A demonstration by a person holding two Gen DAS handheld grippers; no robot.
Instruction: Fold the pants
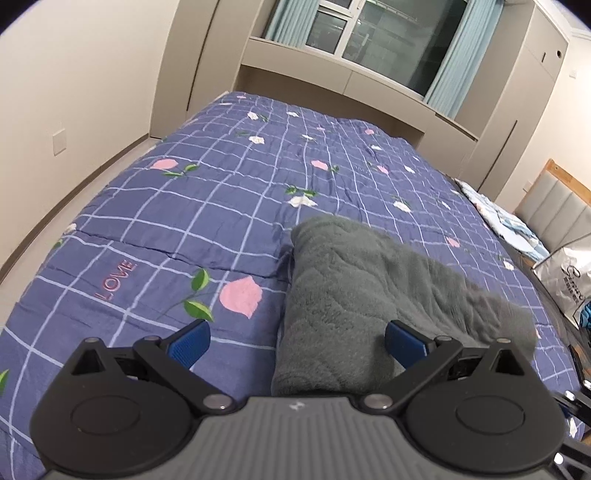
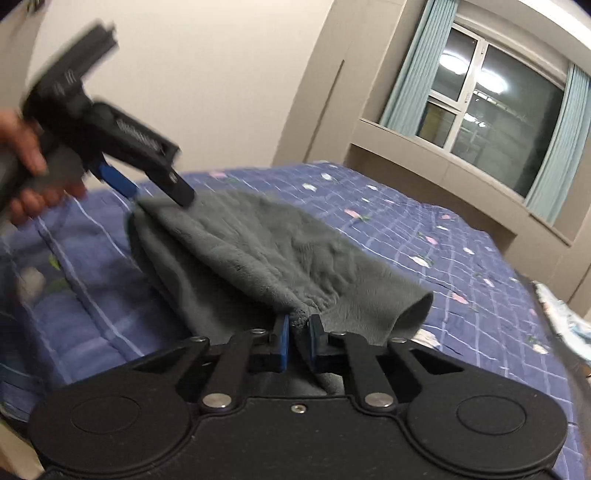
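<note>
The grey fleece pants (image 1: 354,295) lie folded on the blue checked bedspread (image 1: 184,206). My left gripper (image 1: 295,343) is open, its blue pads spread wide, just above the near end of the pants. In the right wrist view my right gripper (image 2: 297,332) is shut on an edge of the pants (image 2: 258,251) and lifts that edge off the bed. The left gripper (image 2: 155,192) shows there too, blurred, at the far left corner of the pants, held by a hand.
The bedspread (image 2: 461,258) covers a wide bed. A window with teal curtains (image 1: 369,33) is behind it. A headboard (image 1: 554,199), a light patterned pillow (image 1: 506,221) and a plastic bag (image 1: 569,277) are at the right.
</note>
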